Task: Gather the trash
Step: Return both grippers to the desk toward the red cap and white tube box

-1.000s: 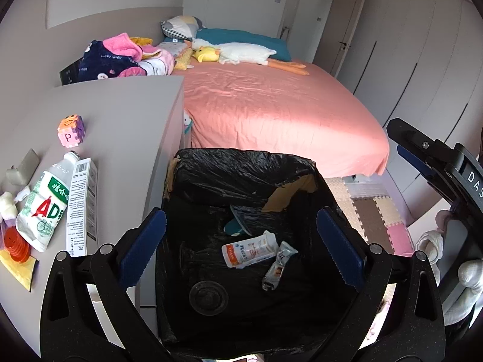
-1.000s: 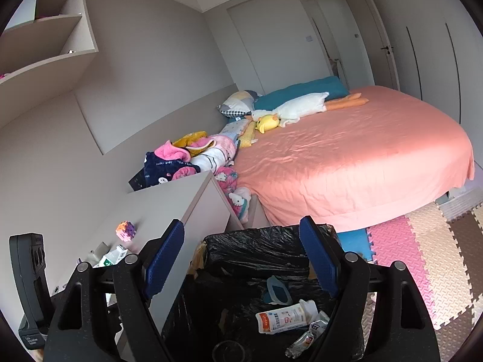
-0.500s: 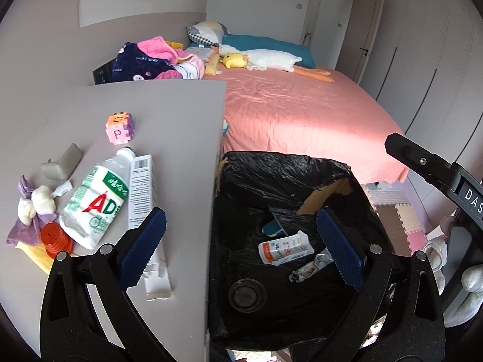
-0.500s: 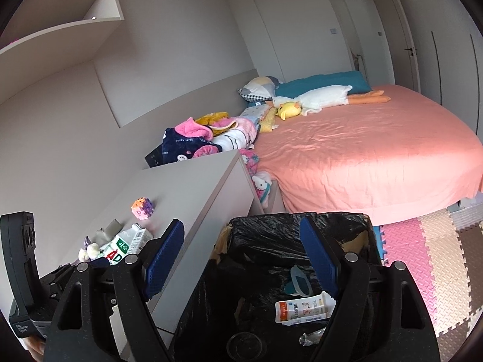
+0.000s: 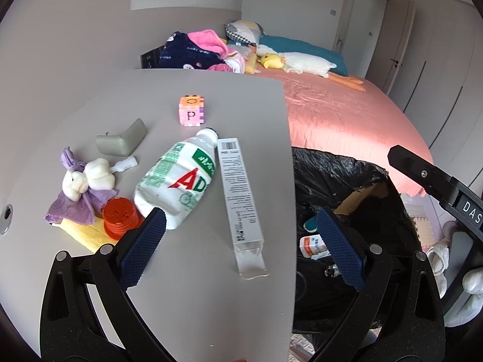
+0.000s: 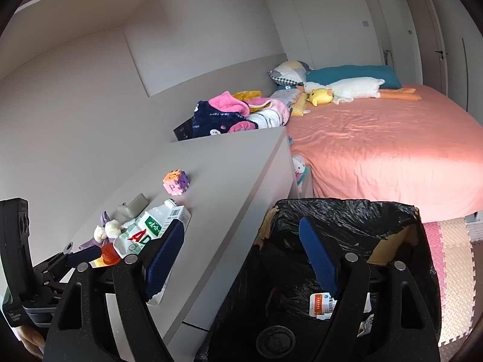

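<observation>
My left gripper (image 5: 241, 241) is open and empty above the grey desk (image 5: 235, 105), near its front right edge. Between and ahead of its fingers lie a long white carton (image 5: 240, 199) and a crushed white-green AD bottle (image 5: 178, 181). An orange cap (image 5: 120, 217), a purple wrapper with white lumps (image 5: 81, 190) and a yellow sheet (image 5: 84, 232) lie to the left. The black-lined bin (image 5: 347, 175) stands right of the desk and holds a white packet (image 5: 312, 244). My right gripper (image 6: 241, 256) is open and empty, spanning the desk edge and the bin (image 6: 347, 214).
A pink-orange letter cube (image 5: 190, 111) and a grey angled block (image 5: 123, 141) lie farther back on the desk. A bed with a pink sheet (image 5: 341, 111), clothes and a plush duck is behind. Foam floor mats (image 6: 452, 271) lie right of the bin.
Both grippers have swung left from over the bin toward the desk. The desk's trash now sits in front of the left gripper. Both stayed open.
</observation>
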`<state>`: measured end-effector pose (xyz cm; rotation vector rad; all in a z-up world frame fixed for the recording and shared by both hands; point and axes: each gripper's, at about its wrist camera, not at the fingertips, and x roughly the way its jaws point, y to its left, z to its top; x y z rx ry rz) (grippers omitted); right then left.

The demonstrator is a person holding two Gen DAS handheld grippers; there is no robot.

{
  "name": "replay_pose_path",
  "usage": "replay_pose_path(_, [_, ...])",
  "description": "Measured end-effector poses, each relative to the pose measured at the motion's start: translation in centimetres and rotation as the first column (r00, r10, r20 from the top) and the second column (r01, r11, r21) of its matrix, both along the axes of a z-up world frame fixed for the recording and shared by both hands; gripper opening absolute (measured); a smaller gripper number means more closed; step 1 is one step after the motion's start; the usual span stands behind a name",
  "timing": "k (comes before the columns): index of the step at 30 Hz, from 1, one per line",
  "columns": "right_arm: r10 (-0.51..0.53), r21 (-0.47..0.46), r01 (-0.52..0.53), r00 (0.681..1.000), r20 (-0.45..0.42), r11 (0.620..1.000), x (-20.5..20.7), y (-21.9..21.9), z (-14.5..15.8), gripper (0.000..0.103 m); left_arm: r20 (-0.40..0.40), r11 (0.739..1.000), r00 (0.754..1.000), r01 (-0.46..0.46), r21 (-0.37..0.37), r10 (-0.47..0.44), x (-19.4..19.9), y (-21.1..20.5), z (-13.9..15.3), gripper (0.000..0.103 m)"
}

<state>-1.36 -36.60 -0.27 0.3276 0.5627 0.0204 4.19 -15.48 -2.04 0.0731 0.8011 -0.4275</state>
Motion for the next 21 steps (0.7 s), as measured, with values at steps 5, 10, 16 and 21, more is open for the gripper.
replay_pose_path(5, [0.034, -0.015, -0.035, 0.999, -0.024, 0.999, 1.1, 2.1, -0.5, 0.079, -0.008, 0.999, 0.999, -0.038, 0.009, 0.039, 0.7, 2.1, -0.4, 0.097])
replay_pose_path(10, [0.069, -0.02, -0.07, 0.997, -0.047, 0.997, 2.1, 3.9, -1.1, 0.079, -0.015, 0.997, 0.997, -0.073, 0.016, 0.073, 1.3, 4.1, -0.9, 0.096])
replay_pose_path(16, [0.116, -0.009, -0.117, 0.99, -0.084, 0.993, 3.6, 6.0, -1.9, 0.079, -0.013, 0.991, 0.992, -0.124, 0.038, 0.125, 2.3, 6.6, -1.8, 0.096])
replay_pose_path(21, [0.14, -0.03, -0.144, 0.984, -0.107, 0.989, 4.9, 7.9, -2.6, 0.079, -0.008, 0.984, 0.986, -0.167, 0.063, 0.168, 3.2, 8.1, -2.8, 0.096])
